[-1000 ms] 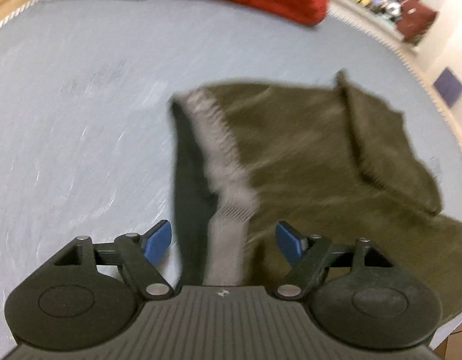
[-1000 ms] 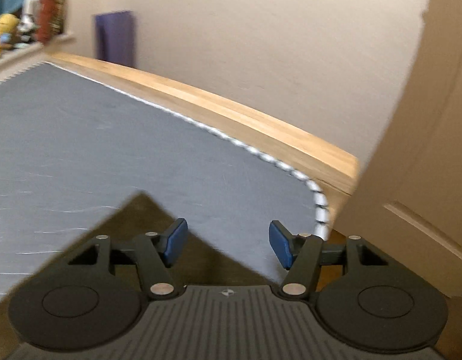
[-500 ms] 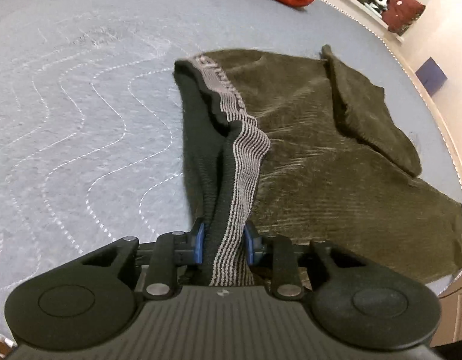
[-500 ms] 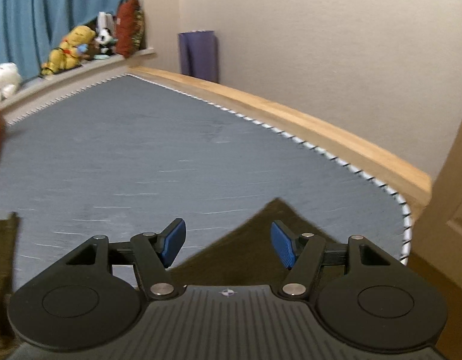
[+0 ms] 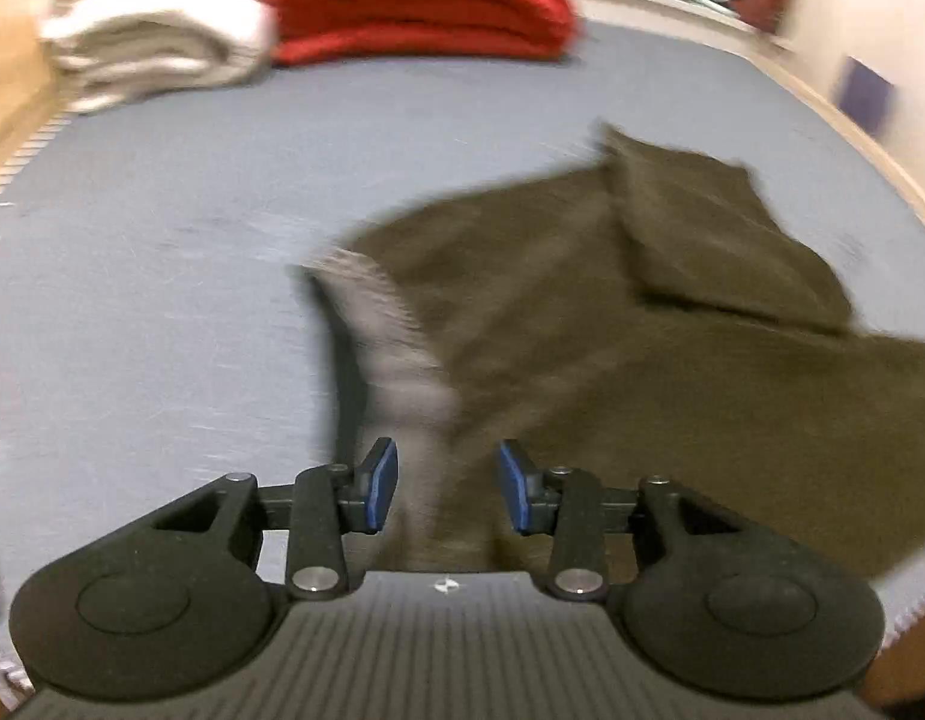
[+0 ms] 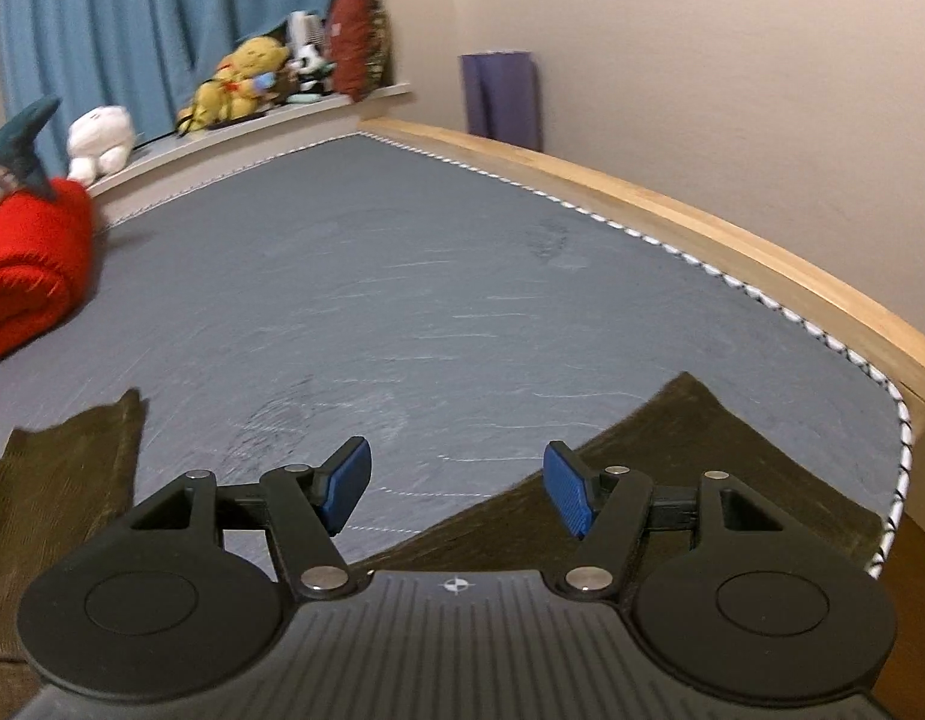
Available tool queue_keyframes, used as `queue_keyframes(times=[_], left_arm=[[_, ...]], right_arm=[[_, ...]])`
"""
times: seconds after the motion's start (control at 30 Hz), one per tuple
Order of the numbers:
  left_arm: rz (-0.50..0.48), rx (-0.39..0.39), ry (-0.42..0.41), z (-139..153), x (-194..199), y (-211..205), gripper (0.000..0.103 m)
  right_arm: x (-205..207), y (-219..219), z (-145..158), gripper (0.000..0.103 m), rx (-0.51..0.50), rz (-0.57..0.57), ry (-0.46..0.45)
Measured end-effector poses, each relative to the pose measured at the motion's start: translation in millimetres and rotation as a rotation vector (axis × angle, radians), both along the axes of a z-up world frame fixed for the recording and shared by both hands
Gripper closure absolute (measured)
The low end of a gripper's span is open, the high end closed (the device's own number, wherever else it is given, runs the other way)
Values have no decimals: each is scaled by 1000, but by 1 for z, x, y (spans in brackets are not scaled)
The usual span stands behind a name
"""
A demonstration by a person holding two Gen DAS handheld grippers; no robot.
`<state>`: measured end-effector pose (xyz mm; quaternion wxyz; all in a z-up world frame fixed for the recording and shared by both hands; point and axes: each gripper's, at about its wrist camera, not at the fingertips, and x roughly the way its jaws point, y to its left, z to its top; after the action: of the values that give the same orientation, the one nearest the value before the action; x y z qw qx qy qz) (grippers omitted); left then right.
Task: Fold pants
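Note:
Olive-brown pants (image 5: 612, 360) lie spread on the grey mattress (image 5: 162, 240), blurred by motion. Their grey striped waistband (image 5: 402, 348) runs down toward my left gripper (image 5: 447, 486). The jaws are opening, and the band passes between the blue pads without being pressed. In the right wrist view, one pant leg (image 6: 732, 480) reaches the mattress corner at the right, and another part of the pants (image 6: 60, 480) lies at the lower left. My right gripper (image 6: 456, 489) hangs open over the bare mattress (image 6: 432, 276) between them, holding nothing.
A folded red blanket (image 5: 420, 0) and a white one (image 5: 150, 42) sit at the far end of the mattress. A wooden bed frame (image 6: 702, 228) borders the right side. Stuffed toys (image 6: 240, 84) line a ledge under a blue curtain. A purple roll (image 6: 501, 99) leans against the wall.
The left jaws closed on the waistband half a second ago and have now parted again, and the left gripper has pulled back. The right view has swung left from the wall toward the mattress.

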<state>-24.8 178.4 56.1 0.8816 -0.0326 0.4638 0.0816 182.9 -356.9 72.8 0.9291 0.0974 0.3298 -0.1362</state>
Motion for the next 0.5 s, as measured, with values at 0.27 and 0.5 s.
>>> queue_keyframes(times=[0.27, 0.5], left_arm=[[-103, 178, 240, -46, 6, -42, 54], [-74, 109, 8, 50, 21, -89, 51]], right_arm=[[-5, 33, 5, 37, 33, 116, -26], [-2, 65, 13, 37, 59, 188, -55]])
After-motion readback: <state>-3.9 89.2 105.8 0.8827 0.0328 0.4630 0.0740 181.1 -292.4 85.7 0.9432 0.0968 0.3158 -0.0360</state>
